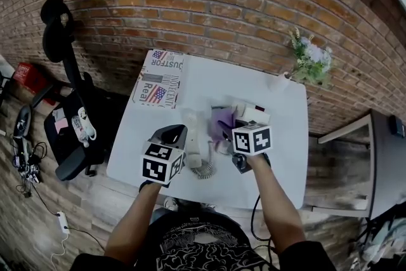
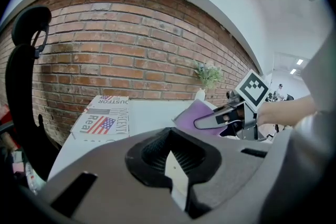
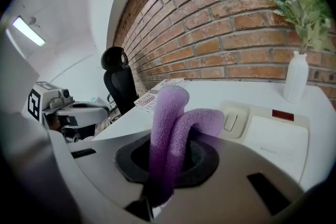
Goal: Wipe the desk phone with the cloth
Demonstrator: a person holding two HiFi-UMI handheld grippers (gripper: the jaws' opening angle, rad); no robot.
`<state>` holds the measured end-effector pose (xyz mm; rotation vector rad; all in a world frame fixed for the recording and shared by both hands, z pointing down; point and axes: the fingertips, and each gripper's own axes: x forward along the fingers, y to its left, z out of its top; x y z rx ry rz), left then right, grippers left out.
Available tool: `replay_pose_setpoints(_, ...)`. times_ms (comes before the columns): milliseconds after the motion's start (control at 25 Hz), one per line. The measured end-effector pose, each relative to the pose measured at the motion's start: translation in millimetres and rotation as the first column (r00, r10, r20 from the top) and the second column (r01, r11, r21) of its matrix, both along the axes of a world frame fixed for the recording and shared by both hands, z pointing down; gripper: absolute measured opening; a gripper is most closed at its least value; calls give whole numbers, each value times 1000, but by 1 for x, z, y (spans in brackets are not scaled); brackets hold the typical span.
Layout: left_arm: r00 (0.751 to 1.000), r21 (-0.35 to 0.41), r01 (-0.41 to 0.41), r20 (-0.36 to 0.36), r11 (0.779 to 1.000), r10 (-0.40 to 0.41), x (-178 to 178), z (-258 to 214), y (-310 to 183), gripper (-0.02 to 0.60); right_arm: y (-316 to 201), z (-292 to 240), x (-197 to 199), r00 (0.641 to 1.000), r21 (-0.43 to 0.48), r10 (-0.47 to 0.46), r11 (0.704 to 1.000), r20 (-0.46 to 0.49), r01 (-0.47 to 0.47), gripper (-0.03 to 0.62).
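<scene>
1. the right claw [image 3: 168,165] is clamped on the purple cloth [image 3: 170,123], which loops up out of it in a thick fold.
2. the phone [image 3: 273,136] sits mid worktop [image 1: 209,79], to the right of a printed box [image 1: 158,79]; the cloth is over the phone's near left part, but whether it touches there cannot be told.
3. the handset [image 1: 193,139] lies off its cradle, on the worktop just left of the phone; its curly cord [image 1: 204,169] trails toward the near edge.
4. the left claw [image 2: 173,162] is drawn together just left of the handset; only a pale sliver shows in the seam, and i cannot say what it is.
5. by my reading the setup is done, with the cloth in grip and the handset out of the way; the wiping looks early; nothing shows any face as finished, so body, cradle and handset are likely all left.
</scene>
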<state>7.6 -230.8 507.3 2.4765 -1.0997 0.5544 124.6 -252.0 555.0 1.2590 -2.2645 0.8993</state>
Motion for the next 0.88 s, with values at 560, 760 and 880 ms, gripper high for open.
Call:
replay_pose_setpoints(560,998,-8,59,18,998,-59,7,4,-11,6,-51,-4,29,994,22,-65,997,-88,67,48)
replay_pose_setpoints(760,996,-7,83,26,997,-82,7,5,-12,6,-71,-10,41,992,39,-72,996,-104,77,48)
replay_pose_setpoints(880,995,-8,92,28,996,-92,8,4,-13,6,-81,-13,45,992,40,-72,996,-101,76,48)
